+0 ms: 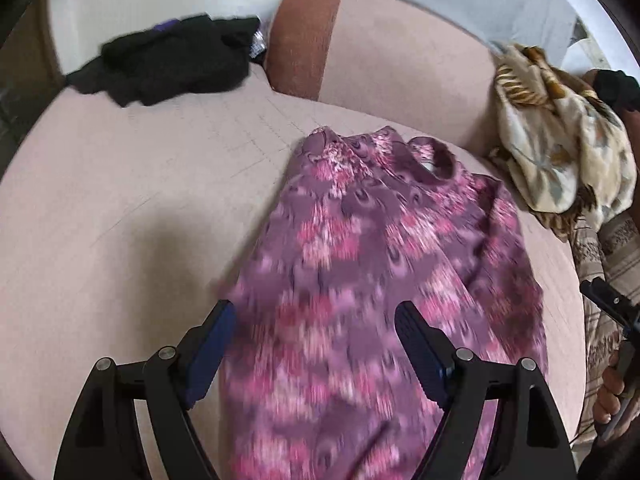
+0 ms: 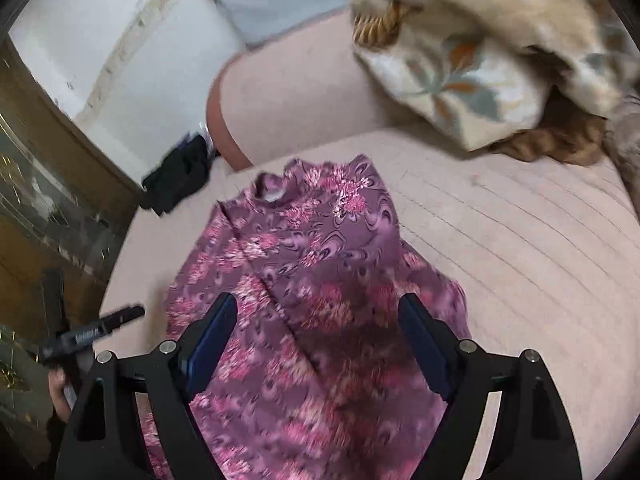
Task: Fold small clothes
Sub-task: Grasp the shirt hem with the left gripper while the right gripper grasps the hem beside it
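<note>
A purple garment with a pink flower print (image 1: 360, 240) (image 2: 304, 248) lies spread on the pale pink bed cover (image 1: 120, 220) (image 2: 520, 240), its neck opening at the far end. My left gripper (image 1: 316, 316) hovers open over the garment's near left part, with nothing pinched between its blue pads. My right gripper (image 2: 318, 304) is open too, above the garment's near part, the cloth lying loose beneath it. Each gripper shows at the edge of the other's view, held by a hand (image 1: 608, 384) (image 2: 60, 392). Both views are blurred by motion.
A heap of black clothes (image 1: 172, 60) (image 2: 180, 176) lies at the far left of the bed. A pink bolster with a rust-coloured end (image 1: 304, 40) (image 2: 280, 92) runs along the back. A cream flowered cloth (image 1: 560, 152) (image 2: 480, 60) is piled at the far right. A wooden glass-fronted cabinet (image 2: 48, 200) stands left.
</note>
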